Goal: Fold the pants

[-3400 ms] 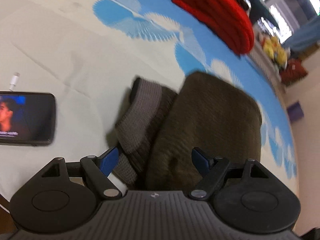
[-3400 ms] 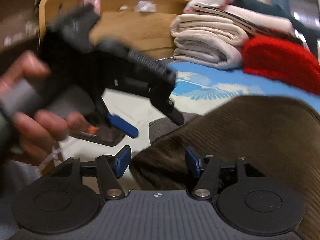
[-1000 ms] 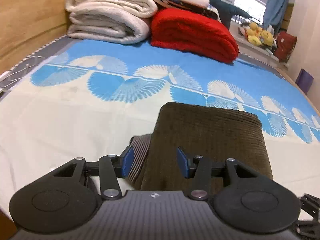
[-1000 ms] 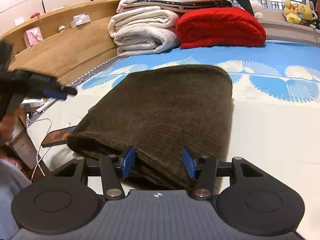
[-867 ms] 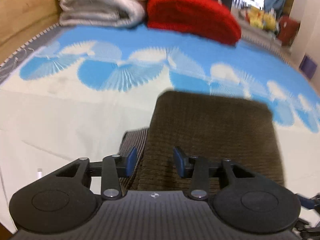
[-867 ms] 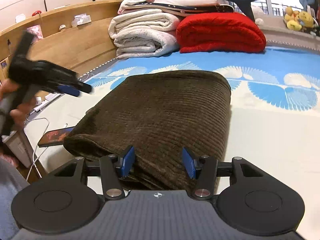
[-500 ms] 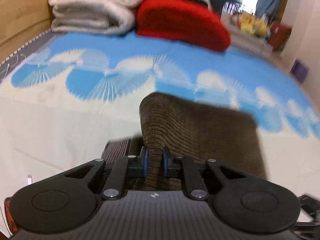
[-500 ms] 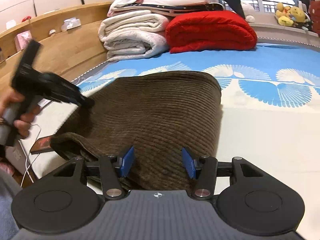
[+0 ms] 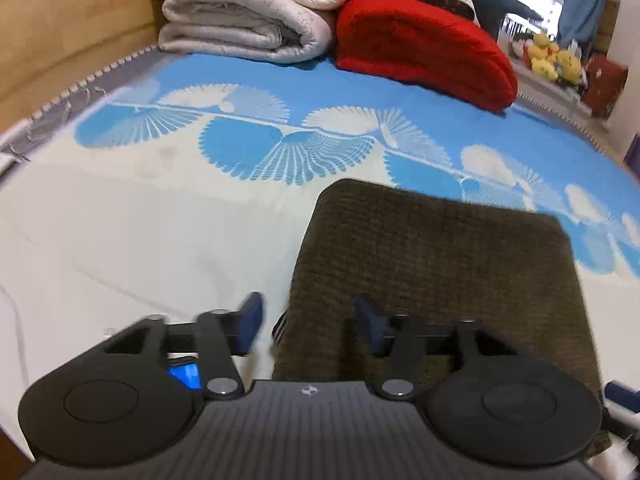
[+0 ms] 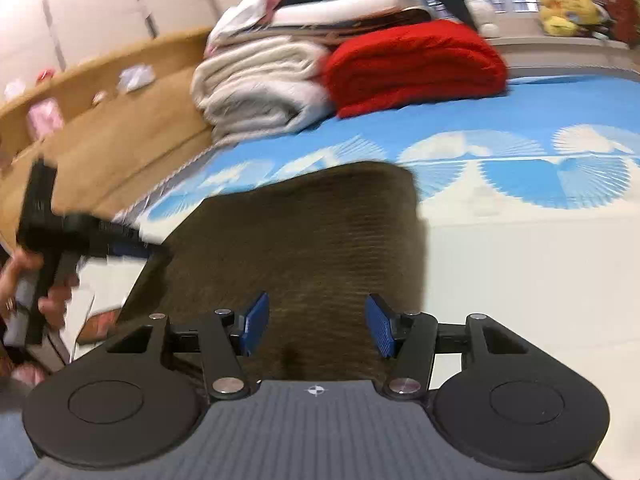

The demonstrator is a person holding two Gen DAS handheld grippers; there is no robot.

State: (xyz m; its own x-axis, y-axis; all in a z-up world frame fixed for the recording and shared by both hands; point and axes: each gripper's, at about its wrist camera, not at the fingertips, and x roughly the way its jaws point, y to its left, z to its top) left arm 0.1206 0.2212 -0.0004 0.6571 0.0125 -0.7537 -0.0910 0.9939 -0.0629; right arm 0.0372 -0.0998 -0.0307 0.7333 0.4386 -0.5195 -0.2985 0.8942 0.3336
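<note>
The left gripper [image 9: 310,322] is opening, its 2 jaws astride the near-left edge of the folded brown pants [image 9: 436,264] with no pad pressing. The pants lie ahead of both grippers on the bed cover [image 9: 140,224]. The right gripper [image 10: 316,326] stands about half open over the cloth's near edge, gripping nothing. The corduroy looks thick, soft and floppy, probably best pinched through all layers at a near corner.

The left claw [image 9: 310,318] pointed steeply down, its jaws opening — blue pads blurred. The right claw [image 10: 316,326] sat tilted lower, jaws parted, pressing nothing. A hand [image 10: 24,280] gripped the left handle.
</note>
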